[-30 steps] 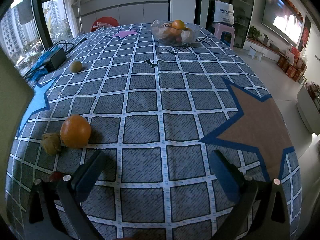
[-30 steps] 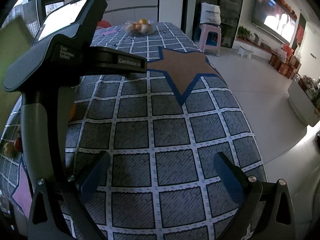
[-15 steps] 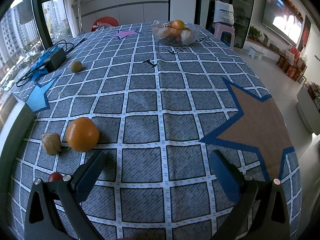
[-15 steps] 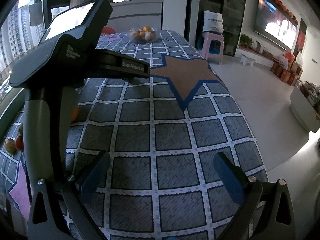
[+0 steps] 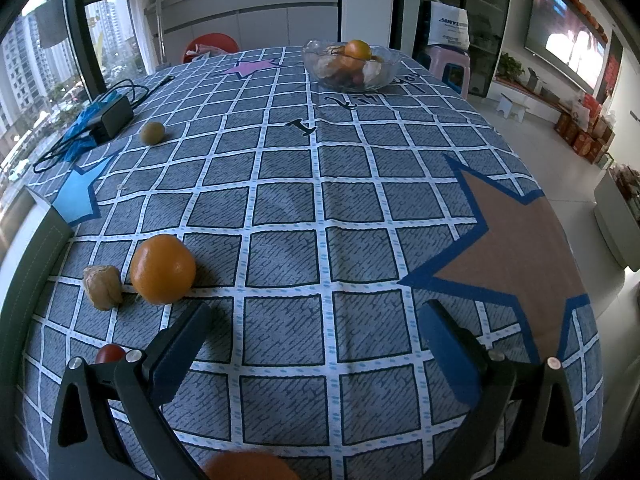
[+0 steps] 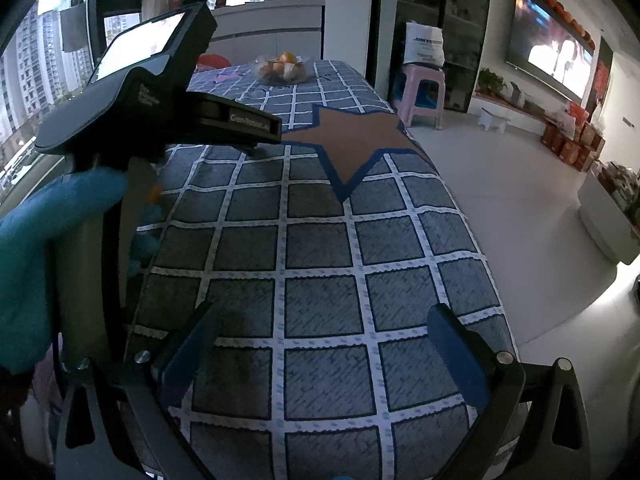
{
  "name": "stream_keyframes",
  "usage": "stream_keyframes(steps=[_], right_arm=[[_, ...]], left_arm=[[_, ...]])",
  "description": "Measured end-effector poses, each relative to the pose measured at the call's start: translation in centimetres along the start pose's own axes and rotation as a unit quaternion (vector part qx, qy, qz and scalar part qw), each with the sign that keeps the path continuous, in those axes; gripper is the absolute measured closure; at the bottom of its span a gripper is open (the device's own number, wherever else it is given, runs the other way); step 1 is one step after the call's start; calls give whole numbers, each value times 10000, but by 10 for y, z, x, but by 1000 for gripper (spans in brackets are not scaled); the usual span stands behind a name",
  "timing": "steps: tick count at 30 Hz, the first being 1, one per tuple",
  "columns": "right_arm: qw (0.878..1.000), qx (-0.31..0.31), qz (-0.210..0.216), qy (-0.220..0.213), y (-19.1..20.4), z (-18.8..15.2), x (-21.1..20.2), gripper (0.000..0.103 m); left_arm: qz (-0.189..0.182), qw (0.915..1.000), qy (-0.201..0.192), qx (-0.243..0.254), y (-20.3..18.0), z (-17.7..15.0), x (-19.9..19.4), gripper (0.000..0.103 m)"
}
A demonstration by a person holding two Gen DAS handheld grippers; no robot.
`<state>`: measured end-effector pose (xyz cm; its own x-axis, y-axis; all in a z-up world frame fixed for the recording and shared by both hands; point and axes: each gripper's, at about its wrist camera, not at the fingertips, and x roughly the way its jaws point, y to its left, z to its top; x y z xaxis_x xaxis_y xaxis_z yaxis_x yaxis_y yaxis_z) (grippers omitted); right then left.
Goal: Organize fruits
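An orange (image 5: 163, 269) lies on the checked tablecloth, just ahead-left of my open, empty left gripper (image 5: 316, 336). A tan husked fruit (image 5: 102, 287) lies beside it, and a small red fruit (image 5: 109, 353) is half hidden behind my left finger. A small green fruit (image 5: 152, 133) lies farther back left. A glass bowl (image 5: 352, 65) of fruit stands at the far end; it also shows in the right wrist view (image 6: 283, 69). Another orange (image 5: 250, 466) peeks in at the bottom edge. My right gripper (image 6: 320, 346) is open and empty over the cloth.
A black power adapter with cable (image 5: 110, 117) lies on blue plastic at the far left. The left gripper's body (image 6: 132, 128) and a blue-gloved hand (image 6: 48, 232) fill the left of the right wrist view. A pink stool (image 6: 424, 94) stands beyond the table's right edge (image 6: 476, 236).
The left view has shifted so the orange and husked fruit sit a little more toward centre. The right gripper has risen and pulled back; the gloved hand now shows.
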<state>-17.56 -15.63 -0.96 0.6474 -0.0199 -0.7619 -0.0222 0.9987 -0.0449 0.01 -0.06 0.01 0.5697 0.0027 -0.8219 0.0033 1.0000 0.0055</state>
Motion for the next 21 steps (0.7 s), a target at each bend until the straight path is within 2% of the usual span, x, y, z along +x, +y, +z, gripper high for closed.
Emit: stream_keyframes(steps=[5,6,8,9,12,13,14,15,19,21], right_arm=[[10000,16,-4,-32,-1,-5,-1,0],[10000,15,-1,-35,-1,-6,-1,0],[10000,33,-21,-51,-1,-4,0,0],[10000,43,-33,-55,-1,-4,0,0],[9999,31,-35,-102,-1,-3,0,0],[9999,26,-30,-122,-1,-4,0,0],[9999,25,-29,-132,-1,-3,0,0],[9999,26,-33,-135,-1,-3,0,0],[9999,138,-84,-45,5,-3,-2,0],[9996,158,215,-82,16,-3,-7,0]], left_arm=[[-231,9978,429,459,-13,7,-4,0],[-249,9979,317,503,-13,5,-12,0],[-437,9963,-260,696,-6,-2,-47,0],[-495,9949,-228,851,2,-2,-63,0],[-870,9864,-658,1230,36,-28,-114,0],[-946,9850,-597,1314,52,-37,-125,0],[-875,9858,-498,1341,69,-46,-133,0],[-785,9858,-745,1286,82,-69,-136,0],[-322,9930,-522,1004,141,-119,-138,0],[-238,9952,-418,847,160,-142,-132,0]])
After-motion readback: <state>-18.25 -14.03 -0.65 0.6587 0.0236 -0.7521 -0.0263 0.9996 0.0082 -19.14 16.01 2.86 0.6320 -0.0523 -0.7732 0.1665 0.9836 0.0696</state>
